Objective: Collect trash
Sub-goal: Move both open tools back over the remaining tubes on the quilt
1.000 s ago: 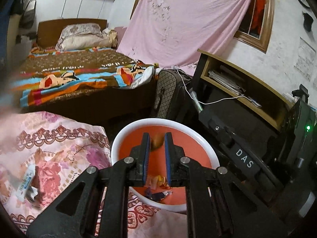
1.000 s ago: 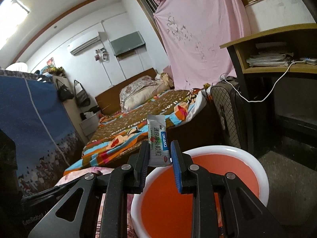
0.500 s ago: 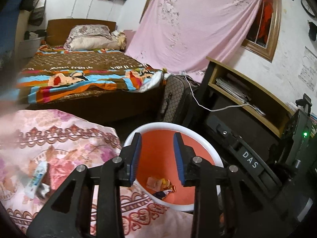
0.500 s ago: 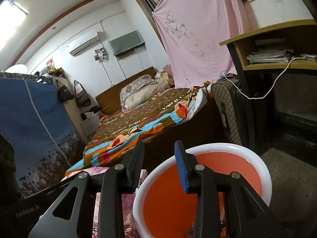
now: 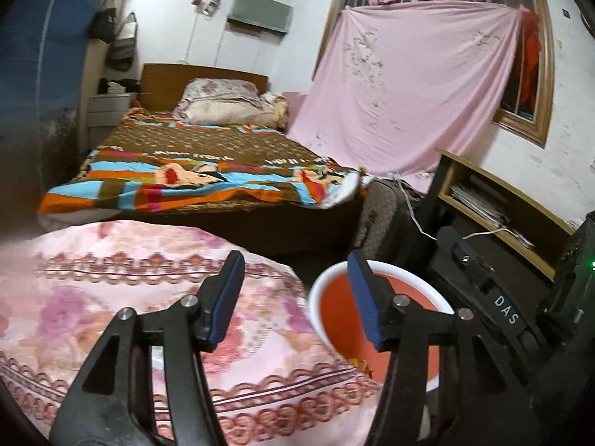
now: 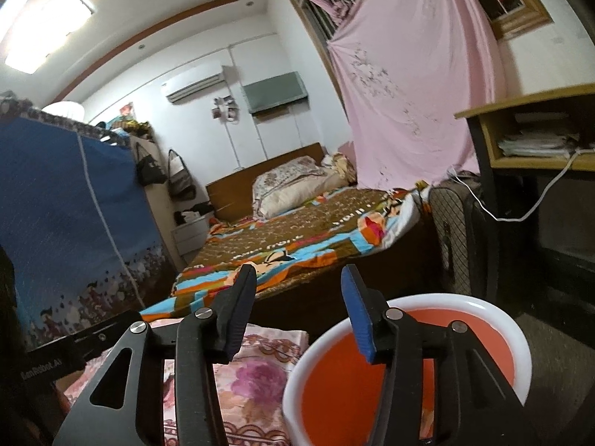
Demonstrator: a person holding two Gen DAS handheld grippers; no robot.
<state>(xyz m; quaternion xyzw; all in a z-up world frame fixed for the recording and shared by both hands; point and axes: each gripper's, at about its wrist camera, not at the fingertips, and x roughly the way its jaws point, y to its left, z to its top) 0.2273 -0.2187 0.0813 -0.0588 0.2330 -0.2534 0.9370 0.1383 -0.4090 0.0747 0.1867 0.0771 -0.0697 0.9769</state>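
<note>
Grippers (image 5: 295,290) (image 6: 297,308) spread, empty, beside bin (image 6: 520,338)

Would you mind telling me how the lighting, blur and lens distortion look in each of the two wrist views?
Left wrist view: dim and warm, with the left edge smeared dark, the floral cloth soft, and heavy fisheye bending at the window frame. Right wrist view: brighter, the ceiling light blown out to glare, the walls bowed, and the orange bin fairly sharp.

Spread right hand-held gripper (image 6: 297,304) above bin (image 6: 409,304)
</note>
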